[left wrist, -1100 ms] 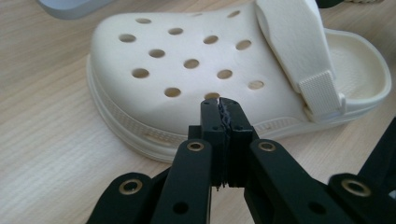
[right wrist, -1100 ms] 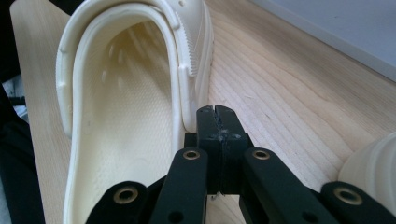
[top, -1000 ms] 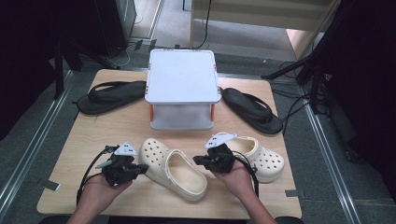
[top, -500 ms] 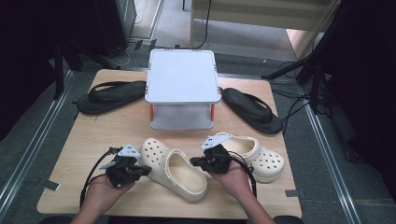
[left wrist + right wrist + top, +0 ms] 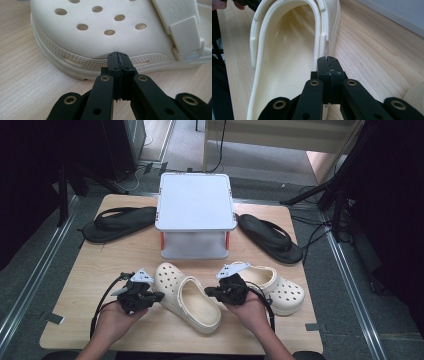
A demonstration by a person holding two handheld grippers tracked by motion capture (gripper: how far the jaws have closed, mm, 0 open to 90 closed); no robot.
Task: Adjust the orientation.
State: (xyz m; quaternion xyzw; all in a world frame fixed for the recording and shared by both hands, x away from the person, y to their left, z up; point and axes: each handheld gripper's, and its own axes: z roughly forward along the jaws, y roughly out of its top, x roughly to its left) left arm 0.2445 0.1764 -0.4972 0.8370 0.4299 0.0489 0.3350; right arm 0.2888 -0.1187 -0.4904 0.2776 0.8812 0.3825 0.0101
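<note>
The left hand-held gripper (image 5: 159, 296) has its two black jaws pressed together with nothing between them, the tips just at the side wall of the cream foam clog with round holes (image 5: 187, 296), which lies slantwise on the pale wooden surface (image 5: 95, 270) between the two hands. The right hand-held gripper (image 5: 209, 291) is likewise closed tight and empty, its tips at the opposite side of that same clog, by the rim of the foot opening.

Just behind the right hand lies a second cream perforated clog (image 5: 280, 290), partly covered by that hand. Farther back, in the middle of the surface, stands a white square-topped box stand with orange corner posts (image 5: 195, 215). A black flat sandal (image 5: 117, 222) lies to its left and another black sandal (image 5: 270, 237) to its right, both well apart from the clogs.

The left gripper view shows the clog's dotted sole band, vent holes and ribbed heel strap (image 5: 186, 33) close up. The right gripper view looks along the textured footbed (image 5: 287, 62) and takes in the grey-white wall of the stand (image 5: 402, 15) at the upper corner
</note>
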